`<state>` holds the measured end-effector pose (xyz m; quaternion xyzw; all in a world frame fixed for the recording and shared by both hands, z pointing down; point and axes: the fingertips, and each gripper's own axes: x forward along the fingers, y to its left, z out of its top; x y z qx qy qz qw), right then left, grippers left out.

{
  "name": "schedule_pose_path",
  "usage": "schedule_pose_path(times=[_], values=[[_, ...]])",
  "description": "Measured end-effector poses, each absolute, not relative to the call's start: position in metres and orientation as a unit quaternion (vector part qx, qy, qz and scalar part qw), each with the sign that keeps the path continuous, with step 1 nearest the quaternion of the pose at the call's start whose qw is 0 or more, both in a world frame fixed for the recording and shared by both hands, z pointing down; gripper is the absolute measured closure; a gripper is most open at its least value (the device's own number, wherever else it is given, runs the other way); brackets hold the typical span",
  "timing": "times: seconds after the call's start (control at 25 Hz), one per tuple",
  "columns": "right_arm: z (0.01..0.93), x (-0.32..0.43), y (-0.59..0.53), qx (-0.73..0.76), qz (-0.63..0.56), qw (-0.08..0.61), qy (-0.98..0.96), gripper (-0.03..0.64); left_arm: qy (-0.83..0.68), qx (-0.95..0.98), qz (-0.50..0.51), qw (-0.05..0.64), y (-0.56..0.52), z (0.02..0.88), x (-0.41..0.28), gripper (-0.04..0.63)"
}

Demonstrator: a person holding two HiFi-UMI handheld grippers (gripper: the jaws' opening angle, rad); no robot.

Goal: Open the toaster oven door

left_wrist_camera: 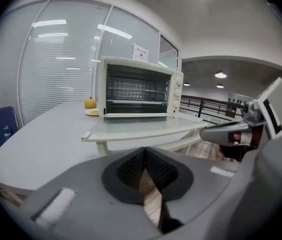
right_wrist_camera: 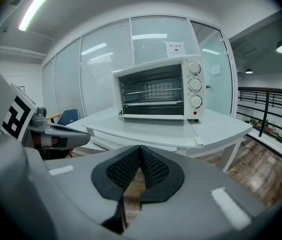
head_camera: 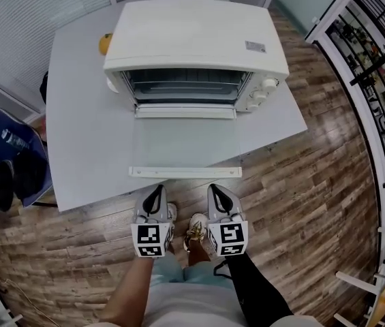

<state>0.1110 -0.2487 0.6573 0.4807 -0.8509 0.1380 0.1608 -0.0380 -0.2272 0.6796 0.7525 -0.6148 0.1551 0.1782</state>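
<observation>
A white toaster oven stands on the grey table. Its glass door lies folded down flat, the handle bar at the table's front edge. The wire rack inside shows in the left gripper view, oven, and the right gripper view, oven. My left gripper and right gripper hover side by side just short of the table edge, below the handle. Both are shut with nothing between the pads.
An orange fruit on a small plate sits left of the oven, also in the left gripper view as the fruit. A blue chair stands left of the table. Wooden floor and a black railing lie to the right.
</observation>
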Motion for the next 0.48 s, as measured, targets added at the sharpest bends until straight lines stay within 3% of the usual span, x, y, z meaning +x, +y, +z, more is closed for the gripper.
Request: schedule_pose_path(times=[0.48], values=[[0.580,0.117,-0.247,0.502,0.100,0.105,-0.853,0.614,-0.628,0.760,0.126,0.112,-0.228,0.600,-0.049,0.538]])
